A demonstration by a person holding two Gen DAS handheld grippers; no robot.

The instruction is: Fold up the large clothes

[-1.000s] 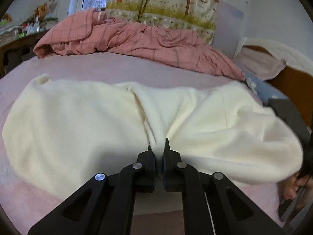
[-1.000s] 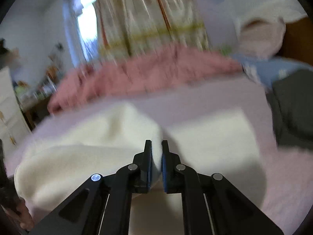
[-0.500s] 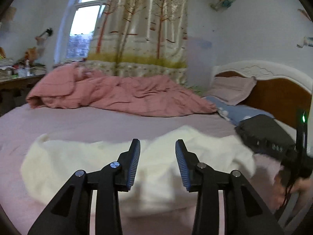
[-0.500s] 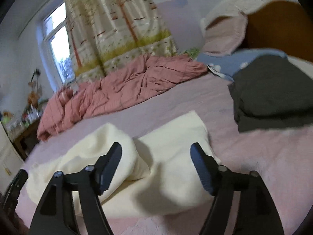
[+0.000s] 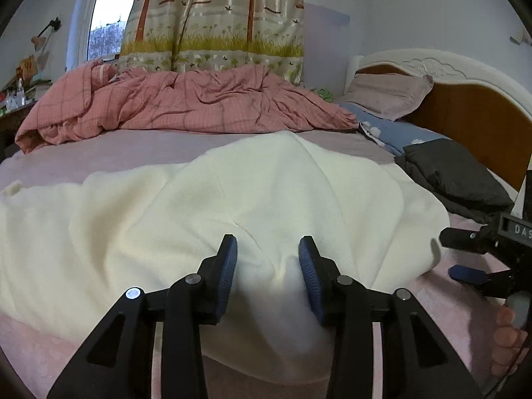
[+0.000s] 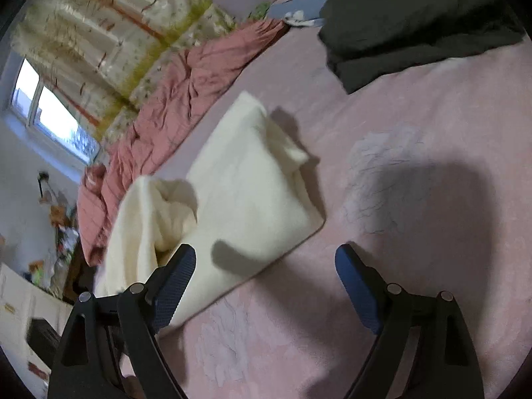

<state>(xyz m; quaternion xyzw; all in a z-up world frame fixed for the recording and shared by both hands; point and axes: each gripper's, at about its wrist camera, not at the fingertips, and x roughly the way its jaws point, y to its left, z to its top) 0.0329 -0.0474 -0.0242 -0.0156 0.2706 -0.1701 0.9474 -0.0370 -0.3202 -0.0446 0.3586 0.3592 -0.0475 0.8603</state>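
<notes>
So a cream garment [image 5: 252, 199] is laid out across the middle of the left wrist view, on the pink bedsheet [image 6: 415, 199], partly folded by the look of it. In the right wrist view it's seen left of centre, with a flat doubled-over section and a bunched lump toward the left edge.

The left gripper [image 5: 267, 262] is parted about halfway, and a small raised pucker of the cloth sits between the jaws, but nothing is pinched. The right gripper [image 6: 266, 272] is spread wide and nothing is held; only bare sheet and the garment's near edge are framed by it.

Best guess: one fold is finished and a regrip is being set up. For the next fold, the near edge would need to be pinched at two spots and carried over evenly. The lumpy end probably wants flattening first.

A dark garment [image 6: 415, 16] is parked at the upper right, well apart.
</notes>
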